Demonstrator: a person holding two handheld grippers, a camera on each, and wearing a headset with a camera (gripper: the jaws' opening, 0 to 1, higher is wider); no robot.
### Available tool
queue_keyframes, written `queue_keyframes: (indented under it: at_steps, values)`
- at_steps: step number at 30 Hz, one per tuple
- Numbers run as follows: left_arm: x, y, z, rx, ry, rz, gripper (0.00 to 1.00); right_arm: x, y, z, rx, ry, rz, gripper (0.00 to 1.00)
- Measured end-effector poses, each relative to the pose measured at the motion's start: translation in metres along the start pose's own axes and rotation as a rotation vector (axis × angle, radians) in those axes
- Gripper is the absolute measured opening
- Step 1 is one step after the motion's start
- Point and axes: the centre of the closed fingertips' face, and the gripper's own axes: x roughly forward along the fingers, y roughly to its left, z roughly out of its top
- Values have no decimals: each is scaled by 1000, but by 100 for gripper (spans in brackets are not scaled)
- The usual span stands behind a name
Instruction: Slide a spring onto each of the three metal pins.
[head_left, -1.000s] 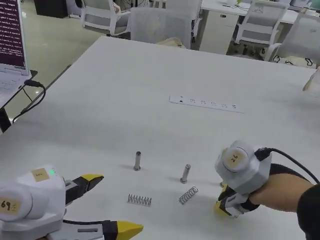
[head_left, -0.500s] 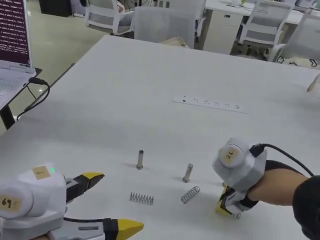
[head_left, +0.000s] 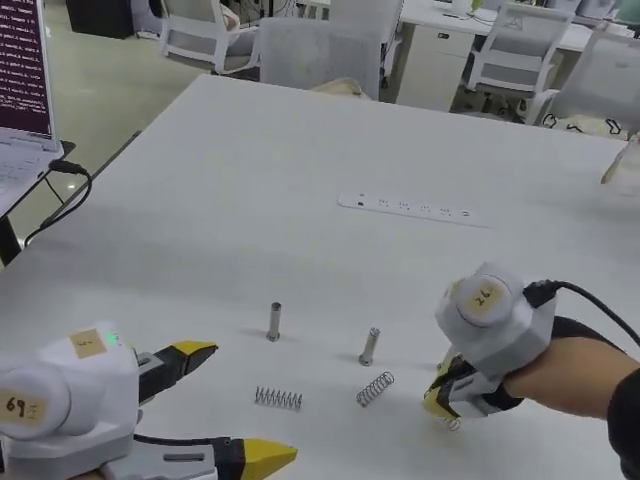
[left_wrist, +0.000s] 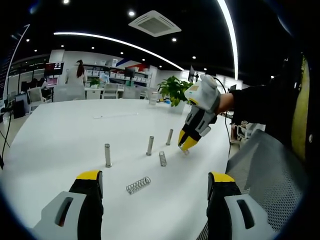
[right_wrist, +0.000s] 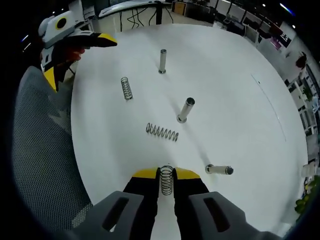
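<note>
Two steel pins stand upright mid-table, one pin (head_left: 273, 321) (right_wrist: 162, 61) on the left and a second pin (head_left: 369, 346) (right_wrist: 185, 110) to its right. A third pin (left_wrist: 169, 136) (right_wrist: 219, 169) sits just beside my right gripper. My right gripper (head_left: 445, 402) (right_wrist: 166, 176) is shut on a spring (right_wrist: 166, 181) that stands upright between its yellow tips. Two loose springs lie on the table, one spring (head_left: 278, 399) (right_wrist: 126, 88) left of the other spring (head_left: 375, 389) (right_wrist: 162, 132). My left gripper (head_left: 235, 405) (left_wrist: 155, 179) hovers open at the near left with nothing in it.
A white power strip (head_left: 403, 208) lies farther back on the white table (head_left: 250, 200). A laptop (head_left: 20, 90) and its cable (head_left: 60, 200) sit off the left edge. Office chairs (head_left: 320, 45) stand beyond the far edge. A grey mesh chair (right_wrist: 40, 150) is close behind the near edge.
My right gripper has shifted slightly left and tilted, still holding the spring. The left gripper, pins and loose springs have stayed where they were.
</note>
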Motion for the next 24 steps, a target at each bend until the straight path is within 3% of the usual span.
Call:
queue_keyframes:
  at_steps: [6,11,14,19,24]
  values:
    - [2,-10,8,20,-12,-29,83,-19,9,14,44,-91,-5,8]
    - [6,-22,14,28,-21,-59,83,-38,18,44,86,-222,0,8]
    - [6,-25,16,33,-26,-68,82,-46,24,59,88,-268,9,8]
    - [5,-31,26,36,-47,-85,80,-66,38,98,98,-396,54,8]
    - [4,-33,32,31,-75,-103,73,-80,56,123,115,-480,133,8]
